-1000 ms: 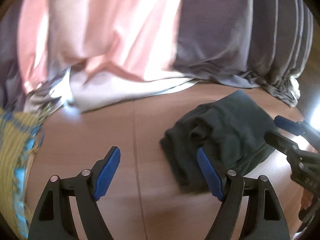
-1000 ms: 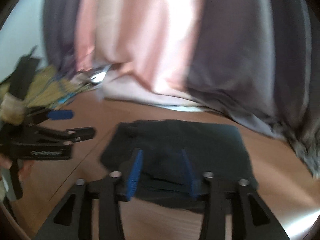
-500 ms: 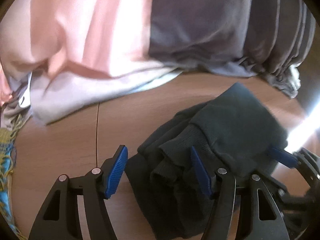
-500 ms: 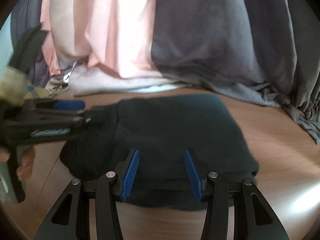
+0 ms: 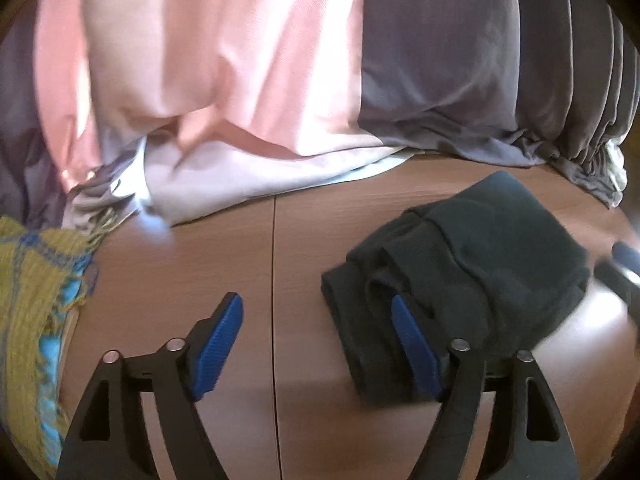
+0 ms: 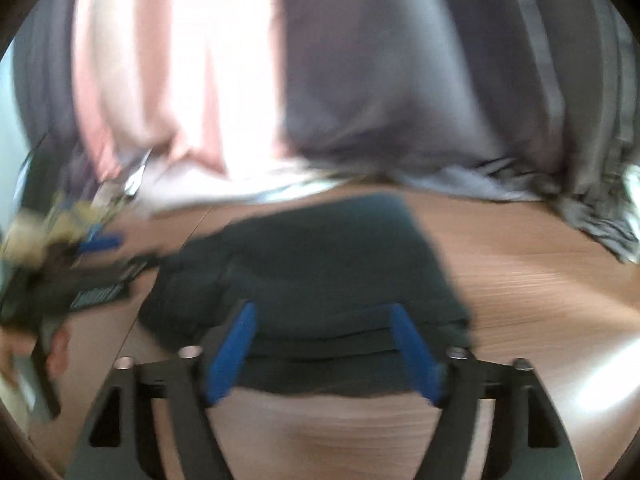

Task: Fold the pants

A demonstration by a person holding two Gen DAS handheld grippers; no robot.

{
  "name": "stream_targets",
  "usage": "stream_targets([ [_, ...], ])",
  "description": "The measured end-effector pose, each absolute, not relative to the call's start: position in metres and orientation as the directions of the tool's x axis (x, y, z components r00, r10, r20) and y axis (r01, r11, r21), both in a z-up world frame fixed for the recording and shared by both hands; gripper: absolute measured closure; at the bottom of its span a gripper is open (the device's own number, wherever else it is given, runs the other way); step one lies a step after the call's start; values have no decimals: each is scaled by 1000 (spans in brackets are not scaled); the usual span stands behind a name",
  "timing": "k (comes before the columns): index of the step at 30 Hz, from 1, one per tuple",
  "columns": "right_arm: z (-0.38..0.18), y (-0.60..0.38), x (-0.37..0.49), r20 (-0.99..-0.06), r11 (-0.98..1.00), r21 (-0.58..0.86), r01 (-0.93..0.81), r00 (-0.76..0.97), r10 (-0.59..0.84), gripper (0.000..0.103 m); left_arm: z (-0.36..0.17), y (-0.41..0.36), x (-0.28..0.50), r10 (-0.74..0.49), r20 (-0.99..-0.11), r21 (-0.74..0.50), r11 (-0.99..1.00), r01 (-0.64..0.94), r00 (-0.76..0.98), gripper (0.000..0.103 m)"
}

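We are holding left gripper (image 5: 316, 344) spread, empty, beside folded dark pants (image 5: 460, 272) lying on wooden table (image 5: 180, 272); right gripper (image 6: 324, 352) spread over pants; gripper lettering blurred, unreadable.

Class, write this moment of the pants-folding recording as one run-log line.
pants: folded bundle on wooden table | left gripper: open, empty | right gripper: open, empty | curtains: behind
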State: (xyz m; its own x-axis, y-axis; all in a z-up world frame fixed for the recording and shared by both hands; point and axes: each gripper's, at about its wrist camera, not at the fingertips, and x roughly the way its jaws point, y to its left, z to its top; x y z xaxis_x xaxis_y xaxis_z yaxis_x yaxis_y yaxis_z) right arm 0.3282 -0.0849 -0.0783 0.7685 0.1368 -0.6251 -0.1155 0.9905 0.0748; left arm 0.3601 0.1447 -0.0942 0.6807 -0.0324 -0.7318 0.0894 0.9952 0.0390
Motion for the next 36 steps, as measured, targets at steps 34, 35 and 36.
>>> stream_targets([
  [34,-144,-155,422,-743,988,138,76,667,52,19,-171,131,429,-312,-821,-344,939,22,479,2],
  [35,-146,-154,423,-747,988,136,74,663,53,19,-174,131,431,-327,-819,-358,933,25,471,2],
  [36,-149,-154,423,-751,988,135,75,658,53,19,-175,131,431,-332,-817,-362,932,29,471,2],
])
